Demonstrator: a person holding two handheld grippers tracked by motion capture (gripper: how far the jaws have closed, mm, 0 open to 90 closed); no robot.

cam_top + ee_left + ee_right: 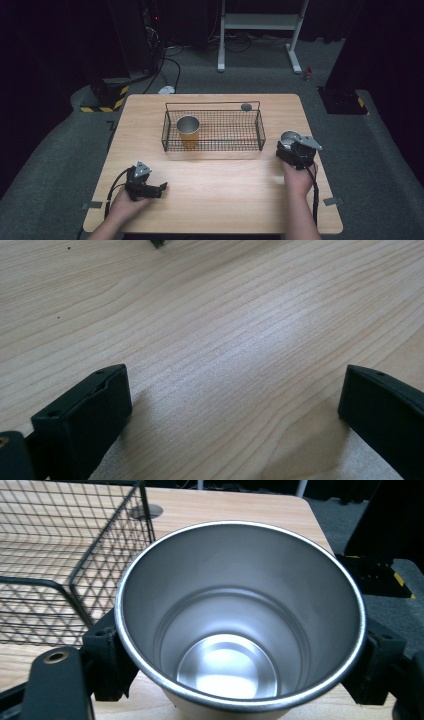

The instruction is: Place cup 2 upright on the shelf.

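A black wire basket [212,103] stands at the middle back of the wooden table [225,200]. One steel-lined cup with a yellow outside [188,129] stands upright in the basket's left end. A second steel-lined cup [289,138] is just right of the basket, and my right gripper [292,145] is shut on it. In the right gripper view this cup [235,605] is upright and empty between the jaws of the right gripper [240,655], with the basket [75,580] to its left. My left gripper [161,189] rests open at the front left, over bare wood [235,390].
A small grey disc [246,106] lies on the table behind the basket's right end, also seen as the disc [146,511] past the basket corner. Beyond the table are a white stand [260,22], cables and black-and-yellow striped blocks [107,97] on the grey floor.
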